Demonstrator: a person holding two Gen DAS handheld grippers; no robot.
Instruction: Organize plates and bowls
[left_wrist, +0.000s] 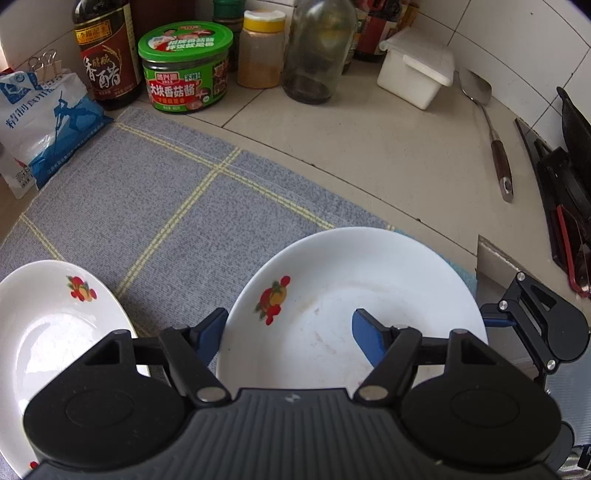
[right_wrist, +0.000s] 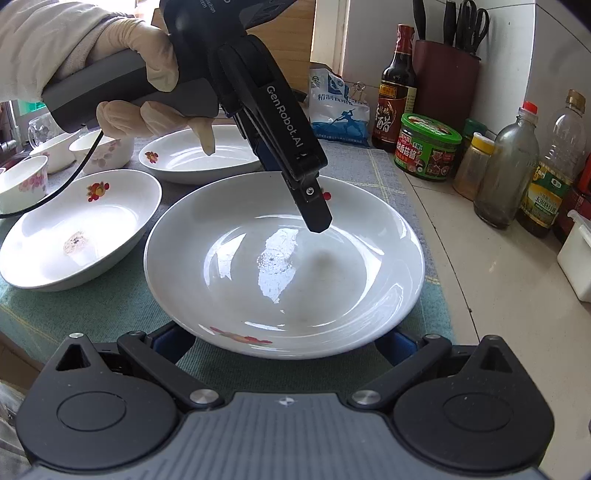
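The plate (right_wrist: 284, 266) is sitting on the grey mat (left_wrist: 147, 206), straddled by the left gripper (left_wrist: 290, 334), jaws apart; the right gripper (right_wrist: 284, 343), also apart, is waiting nearby. Closing off-centre risks tipping it.

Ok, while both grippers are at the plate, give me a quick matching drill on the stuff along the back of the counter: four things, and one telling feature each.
Things:
1. salt bag
2. spatula
3. white box
4. sauce tub

Features:
A. green lid
B. dark handle, lying flat on the bare counter
C. binder clips on its top edge
D. plain white, with its lid on

Pairs: 1-C, 2-B, 3-D, 4-A
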